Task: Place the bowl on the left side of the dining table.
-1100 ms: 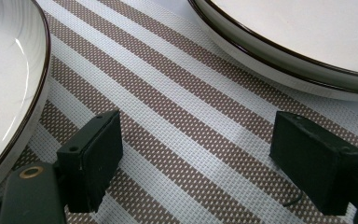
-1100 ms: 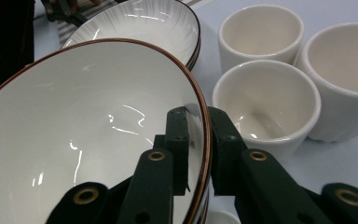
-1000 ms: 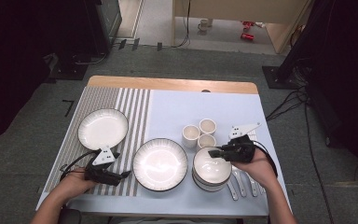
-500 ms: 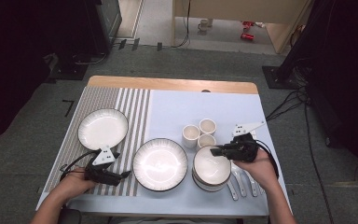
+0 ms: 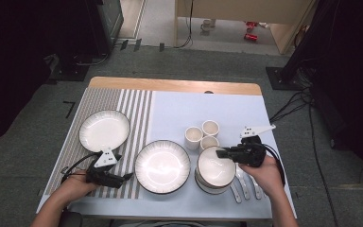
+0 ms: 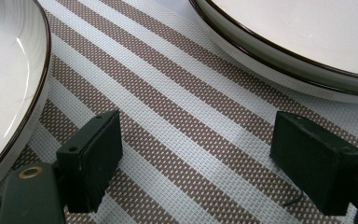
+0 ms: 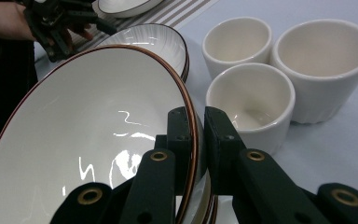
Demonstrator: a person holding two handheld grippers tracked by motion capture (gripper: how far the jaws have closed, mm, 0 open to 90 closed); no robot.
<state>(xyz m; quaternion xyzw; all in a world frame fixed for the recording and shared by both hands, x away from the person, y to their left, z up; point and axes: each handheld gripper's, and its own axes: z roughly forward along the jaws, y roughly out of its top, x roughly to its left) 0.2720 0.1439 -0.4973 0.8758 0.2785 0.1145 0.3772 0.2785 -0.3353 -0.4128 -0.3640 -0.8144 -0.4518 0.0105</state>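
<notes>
Right now the right gripper point(image 7: 195, 135) is clamping its jaws on the rim of the top bowl point(image 5: 216, 165), which is sitting tilted on a stack of bowls point(image 5: 208, 184) near the front right of the worktop point(image 5: 179, 101). Nothing is lying inside that bowl; its glazed white hollow is catching the light. Just behind the stack three cream cups point(image 5: 202, 135) are standing upright and empty, huddled together and close enough to crowd the rim being gripped. To the right of the stack, white spoons point(image 5: 244, 183) are lying side by side under the right hand point(image 5: 264, 175). Left of the stack a white plate point(image 5: 162, 166) is sitting bare, and farther left another plate point(image 5: 104, 130) is resting on the striped mat point(image 5: 123, 101). The left gripper point(image 5: 108, 174) is resting on that mat between the two plates, its jaws standing apart with nothing between them.
</notes>
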